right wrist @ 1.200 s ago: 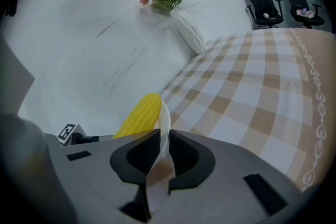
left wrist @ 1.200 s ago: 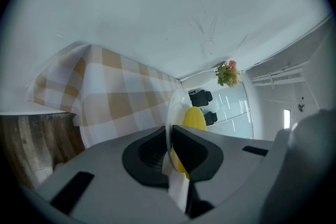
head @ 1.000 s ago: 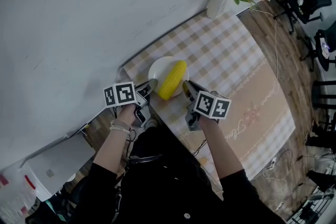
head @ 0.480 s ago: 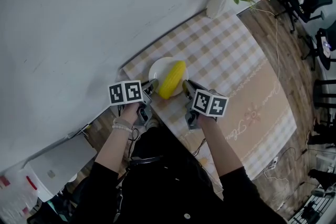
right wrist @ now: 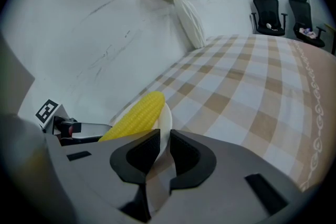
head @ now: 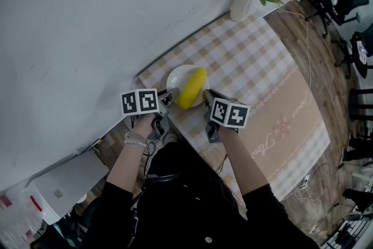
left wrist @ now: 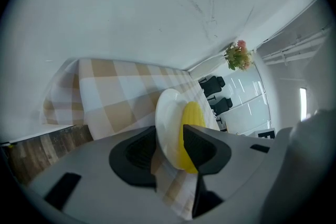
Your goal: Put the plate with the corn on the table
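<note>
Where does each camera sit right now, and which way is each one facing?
Head view: on the person's head, looking steeply down at the table; both forearms show.
Left gripper view: rides the left gripper, facing across the table; its opening jaws straddle the plate.
Right gripper view: rides the right gripper, facing toward the vase; jaws shut on the plate rim.
Shared: both gripper views show the corn.

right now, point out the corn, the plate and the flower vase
corn [head: 192, 88], head view, middle of the cob
plate [head: 175, 76], head view, bare left side
flower vase [right wrist: 190, 23], right gripper view, white body
</note>
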Tool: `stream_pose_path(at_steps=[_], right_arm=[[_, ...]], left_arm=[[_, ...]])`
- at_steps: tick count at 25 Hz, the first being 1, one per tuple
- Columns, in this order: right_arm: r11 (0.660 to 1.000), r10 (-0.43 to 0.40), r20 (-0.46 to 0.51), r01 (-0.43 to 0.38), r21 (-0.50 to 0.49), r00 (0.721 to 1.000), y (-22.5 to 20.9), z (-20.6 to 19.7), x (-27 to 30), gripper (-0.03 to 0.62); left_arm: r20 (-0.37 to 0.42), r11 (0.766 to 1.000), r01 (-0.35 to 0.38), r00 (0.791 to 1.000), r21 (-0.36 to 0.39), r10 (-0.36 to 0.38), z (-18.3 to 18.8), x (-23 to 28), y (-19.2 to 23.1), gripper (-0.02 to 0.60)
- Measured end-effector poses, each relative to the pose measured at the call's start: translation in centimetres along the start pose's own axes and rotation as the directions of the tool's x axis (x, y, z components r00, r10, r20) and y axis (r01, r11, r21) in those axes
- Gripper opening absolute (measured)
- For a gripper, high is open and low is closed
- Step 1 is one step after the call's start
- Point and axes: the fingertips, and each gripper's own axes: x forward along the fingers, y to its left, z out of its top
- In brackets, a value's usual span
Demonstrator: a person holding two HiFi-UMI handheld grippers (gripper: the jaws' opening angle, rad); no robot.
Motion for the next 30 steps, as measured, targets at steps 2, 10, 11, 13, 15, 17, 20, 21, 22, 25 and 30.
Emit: stream_pose_path(at_steps=[2,10,11,13,15,17,20,21,22,25,30], right_arm=[[1.0,-0.002,0.001,0.002,-0.004,1.0,0.0,0.0,0.0,0.086],[1.0,0.002,0.001,-0.002,-0.028,1.0,0.2,0.1,0.0,0.089],[0.999,-0.002,-0.001,0.002,-0.047,1.0,0.1,0.1,0.0,0.097],[0.997,-0.009,-0.002,0.008,-0.077,1.0,0.0,0.2,0.0,0.117],[0.998,-0.014,-0.002,0.013,-0.069,1.0,-0.1,0.2,-0.1,0.12],[0.998,-0.023,0.004,0.023,-0.054,1.0,-0.4,0.2,-0.3,0.124],[0.998,-0.042,0.026,0.043,-0.052,0.999,-0.7,0.4,-1.0,0.123],[0.997,-0.049,0.039,0.052,-0.059,0.998,-0.7,0.6,-1.3,0.123],[0.996,-0.053,0.058,0.057,-0.069,0.997,-0.6,1.0,-1.7,0.119],[0.991,-0.042,0.112,0.056,-0.121,0.993,0.4,2.1,-3.0,0.083],[0.976,-0.016,0.167,0.052,-0.211,0.986,2.5,2.8,-5.0,0.067]], left_arm=[[0.007,1.0,0.001,1.0,-0.006,-0.001,0.1,-0.3,0.2,0.161],[0.048,1.0,-0.014,0.999,0.01,0.013,0.4,-1.8,0.9,0.16],[0.055,1.0,-0.012,0.998,0.014,0.011,0.5,-2.0,0.9,0.158],[0.071,1.0,-0.007,0.997,0.021,0.006,0.6,-2.4,0.8,0.137],[0.091,0.999,-0.008,0.996,0.034,0.005,0.7,-2.9,0.7,0.112],[0.114,0.998,-0.013,0.993,0.058,0.007,1.0,-3.4,0.5,0.082],[0.168,0.993,-0.018,0.986,0.114,-0.001,1.6,-4.6,-0.1,0.029],[0.186,0.991,-0.02,0.982,0.133,-0.005,1.7,-5.0,-0.4,0.025],[0.2,0.989,-0.021,0.98,0.149,-0.009,1.9,-5.4,-0.8,0.022],[0.215,0.982,-0.018,0.976,0.188,-0.023,2.0,-6.5,-2.2,0.018],[0.219,0.947,-0.028,0.975,0.32,-0.045,1.8,-7.8,-5.3,0.017]])
